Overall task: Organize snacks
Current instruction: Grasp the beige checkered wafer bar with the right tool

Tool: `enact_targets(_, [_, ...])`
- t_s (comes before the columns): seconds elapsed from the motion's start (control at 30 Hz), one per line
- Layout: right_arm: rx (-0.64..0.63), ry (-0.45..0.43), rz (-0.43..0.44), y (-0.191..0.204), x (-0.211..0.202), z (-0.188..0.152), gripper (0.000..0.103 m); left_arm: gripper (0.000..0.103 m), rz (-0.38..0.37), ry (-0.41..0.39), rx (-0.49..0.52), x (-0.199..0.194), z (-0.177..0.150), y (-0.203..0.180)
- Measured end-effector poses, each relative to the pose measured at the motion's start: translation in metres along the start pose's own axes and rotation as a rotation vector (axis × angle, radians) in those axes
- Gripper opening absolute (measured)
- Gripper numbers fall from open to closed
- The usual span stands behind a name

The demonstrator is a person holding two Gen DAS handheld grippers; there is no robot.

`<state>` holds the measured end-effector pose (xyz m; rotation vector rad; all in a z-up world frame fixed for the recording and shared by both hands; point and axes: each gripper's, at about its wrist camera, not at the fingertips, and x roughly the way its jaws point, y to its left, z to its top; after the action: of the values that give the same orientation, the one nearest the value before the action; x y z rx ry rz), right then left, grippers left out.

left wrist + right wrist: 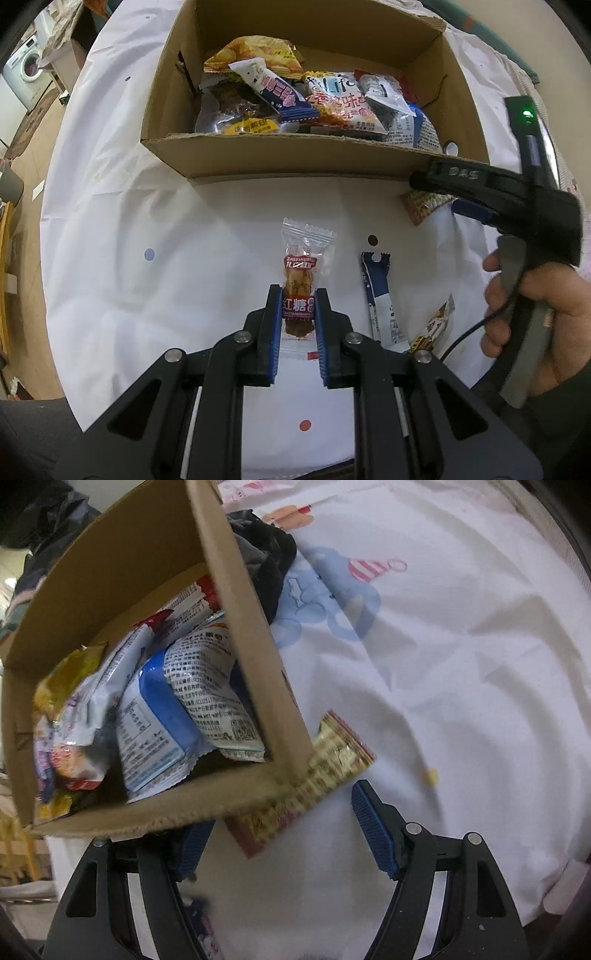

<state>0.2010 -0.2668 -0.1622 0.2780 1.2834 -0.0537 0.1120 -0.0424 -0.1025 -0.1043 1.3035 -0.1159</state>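
Note:
My left gripper [298, 300] is shut on a clear packet with a red label [301, 284], held just above the white cloth. A cardboard box [258, 155] full of snack packets stands beyond it. A blue and white stick packet [382, 299] and a small brown packet [436, 325] lie to the right on the cloth. In the right wrist view my right gripper [280, 825] stands open above a yellow and red packet [314, 779] that lies against the corner of the box [258, 686]. Its left finger is partly hidden under the box edge.
A person's hand [528, 306] holds the right gripper's handle at the right of the left wrist view. White cloth [461, 701] with cartoon prints covers the table. A dark garment [273, 561] lies behind the box. A washing machine [26, 74] stands far left.

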Motion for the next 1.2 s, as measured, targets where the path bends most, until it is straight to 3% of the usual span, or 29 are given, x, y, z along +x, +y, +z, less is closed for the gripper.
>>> enact_targets(0.13, [-0.045,-0.004,-0.062,0.0,0.007,-0.005,0.074,0.014,-0.01,0.001,-0.011,0.002,0.007,0.003])
enact_targets(0.23, [-0.043,0.012,-0.043,-0.008,0.004,-0.009,0.073,0.014,-0.033,0.001,-0.027,0.0,0.008,0.007])
enact_targets(0.37, [-0.048,0.016,-0.049,-0.03,-0.002,-0.015,0.033,0.014,-0.045,-0.005,-0.034,-0.001,0.004,0.005])
enact_targets(0.47, [-0.039,0.037,0.008,-0.046,-0.008,-0.02,0.028,0.014,-0.057,-0.003,-0.043,-0.002,0.004,0.005])
enact_targets(0.67, [-0.055,0.108,0.109,-0.061,-0.025,-0.045,0.028,0.014,-0.07,-0.002,-0.056,-0.005,0.005,0.005])
enact_targets(0.83, [-0.089,0.132,0.076,-0.054,-0.03,-0.063,0.032,0.014,-0.06,-0.007,-0.053,-0.004,0.006,0.005])
enact_targets(0.87, [-0.098,0.122,0.068,-0.05,-0.032,-0.064,0.036,0.014,-0.055,-0.008,-0.054,-0.004,0.006,0.006])
enact_targets(0.9, [-0.113,0.107,0.06,-0.045,-0.034,-0.063,0.052,0.014,-0.053,-0.008,-0.057,-0.004,0.006,0.006])
enact_targets(0.97, [-0.133,0.078,0.032,-0.034,-0.037,-0.063,0.059,0.014,-0.055,-0.004,-0.067,-0.005,0.005,0.008])
enact_targets(1.13, [-0.149,0.086,-0.037,-0.024,-0.01,-0.04,0.059,0.014,-0.056,0.002,-0.07,-0.002,0.002,0.009])
enact_targets(1.2, [-0.18,0.074,-0.066,-0.018,-0.006,-0.04,0.05,0.014,-0.05,0.005,-0.077,0.0,0.002,0.01])
